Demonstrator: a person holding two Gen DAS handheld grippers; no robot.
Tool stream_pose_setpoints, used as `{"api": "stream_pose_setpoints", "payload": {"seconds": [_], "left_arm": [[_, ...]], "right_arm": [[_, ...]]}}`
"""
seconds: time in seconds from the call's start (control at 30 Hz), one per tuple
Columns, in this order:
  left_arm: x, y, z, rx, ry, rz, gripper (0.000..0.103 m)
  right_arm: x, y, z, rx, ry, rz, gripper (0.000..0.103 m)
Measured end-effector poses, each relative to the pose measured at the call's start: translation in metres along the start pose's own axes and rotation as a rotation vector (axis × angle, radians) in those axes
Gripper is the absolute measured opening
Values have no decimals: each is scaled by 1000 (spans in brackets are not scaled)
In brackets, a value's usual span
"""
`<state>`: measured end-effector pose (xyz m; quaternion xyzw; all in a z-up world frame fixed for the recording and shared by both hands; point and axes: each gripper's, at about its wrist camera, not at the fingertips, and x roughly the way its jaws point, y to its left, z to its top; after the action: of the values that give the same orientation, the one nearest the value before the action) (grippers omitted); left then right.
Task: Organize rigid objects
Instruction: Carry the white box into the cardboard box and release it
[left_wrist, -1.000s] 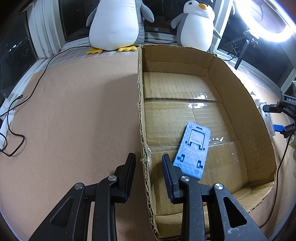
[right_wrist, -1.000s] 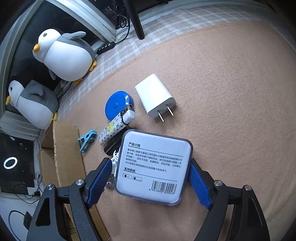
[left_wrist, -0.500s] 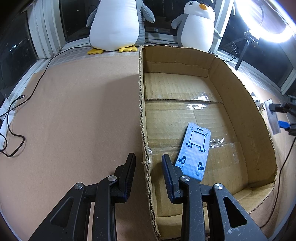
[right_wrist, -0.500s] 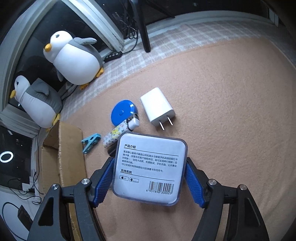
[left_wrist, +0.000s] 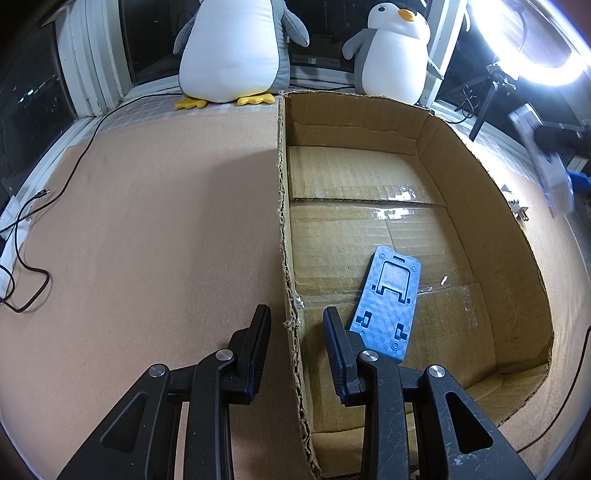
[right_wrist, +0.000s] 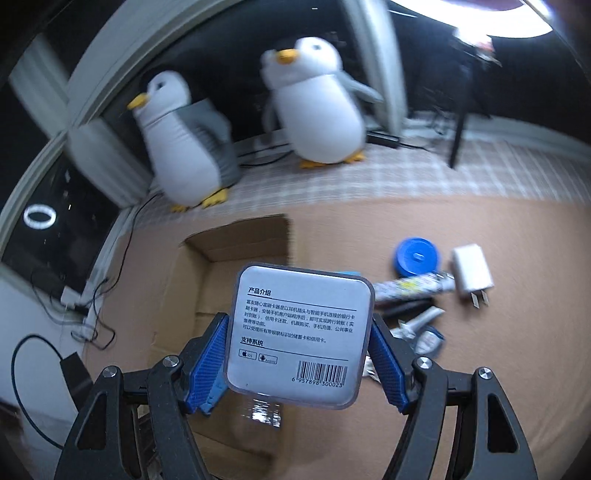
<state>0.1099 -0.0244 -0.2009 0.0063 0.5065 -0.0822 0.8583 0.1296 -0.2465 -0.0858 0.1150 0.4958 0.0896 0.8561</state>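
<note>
My right gripper is shut on a clear square case with a printed label and barcode, held in the air above the near edge of the cardboard box. The same case shows blurred at the far right of the left wrist view. My left gripper is open, its fingers straddling the box's left wall without pressing it. A blue phone stand lies flat on the box floor. On the mat right of the box lie a blue round tape measure, a white charger and a patterned tube.
Two plush penguins stand behind the box by the window. A black cable runs along the mat's left side. A ring light on a stand glares at the upper right. More small items lie beside the tube.
The right gripper has lifted the case off the mat and swung left toward the box; the view is motion-blurred. The left gripper has stayed at the box wall.
</note>
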Motion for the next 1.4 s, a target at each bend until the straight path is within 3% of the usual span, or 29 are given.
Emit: {"api": "stream_pose_setpoints", "payload": {"seconds": [0.3, 0.53, 0.87, 1.1, 1.4], "left_arm": [[1, 0, 0, -3, -3, 1, 32], [1, 1, -1, -4, -5, 5, 32], [1, 2, -1, -2, -7, 10, 32], [1, 2, -1, 2, -7, 14, 32], [2, 1, -2, 6, -8, 16, 32]], "right_arm": [[56, 59, -10, -171, 80, -17, 70], [89, 70, -17, -212, 140, -51, 70], [105, 78, -21, -259, 182, -69, 71], [86, 77, -20, -221, 163, -2, 72], [11, 38, -14, -119, 47, 55, 72]]}}
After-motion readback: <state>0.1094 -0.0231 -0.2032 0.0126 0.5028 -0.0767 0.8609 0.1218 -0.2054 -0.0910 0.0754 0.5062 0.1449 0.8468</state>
